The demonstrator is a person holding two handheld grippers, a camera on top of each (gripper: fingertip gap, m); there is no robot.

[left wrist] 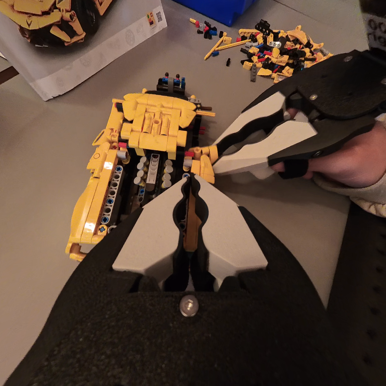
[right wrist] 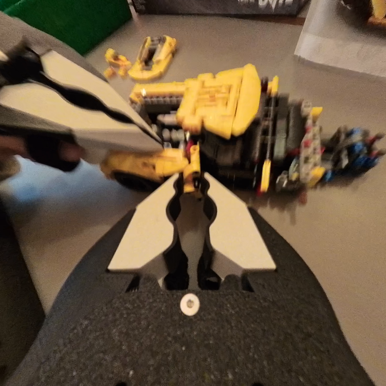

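A partly built yellow brick car lies on the grey table, with its engine and grey beams uncovered. My left gripper is shut on the car's right side rail, which shows as a yellow and black strip between its jaws. My right gripper comes in from the right, held by a hand. It is shut on a small yellow piece at the car's right flank. The right wrist view is blurred. There my right gripper pinches the yellow piece, and the left gripper meets the car from the left.
A pile of loose yellow, black, red and blue bricks lies at the back right, next to a blue bin. A white box stands at the back left. A yellow sub-assembly and a green bin lie beyond the car. Both grippers' tips are close together, under 4 cm apart.
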